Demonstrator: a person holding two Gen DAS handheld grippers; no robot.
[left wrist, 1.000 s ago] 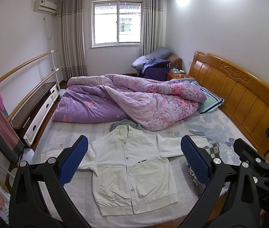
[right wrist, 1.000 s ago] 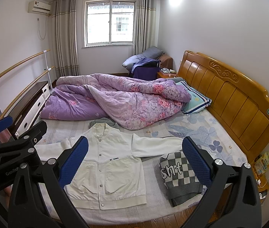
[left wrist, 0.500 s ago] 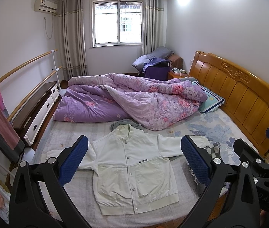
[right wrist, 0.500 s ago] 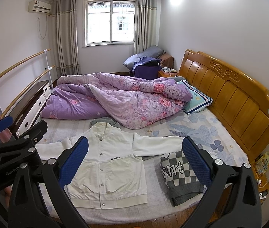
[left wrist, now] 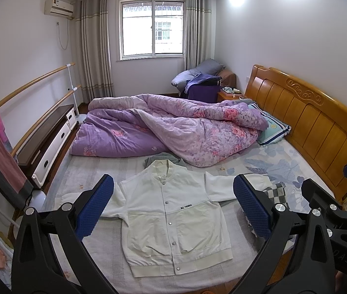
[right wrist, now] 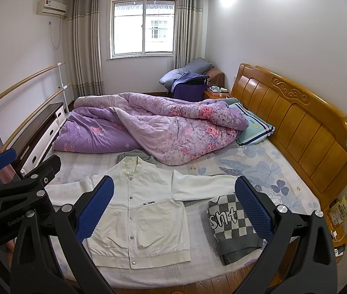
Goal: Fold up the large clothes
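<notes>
A white snap-button jacket lies flat and face up on the near part of the bed, both sleeves spread out sideways. My left gripper hovers above it, open, nothing between its blue pads. My right gripper also hangs open above the bed, over the jacket's right side. A folded grey and white checked sweater lies to the right of the jacket. In the right wrist view the left gripper's body shows at the left edge.
A crumpled purple floral duvet fills the far half of the bed, with a pillow by the wooden headboard. A grey garment peeks out behind the jacket's collar. A low cabinet and rails line the left wall.
Both grippers have shifted very slightly; the jacket and sweater lie as before.
</notes>
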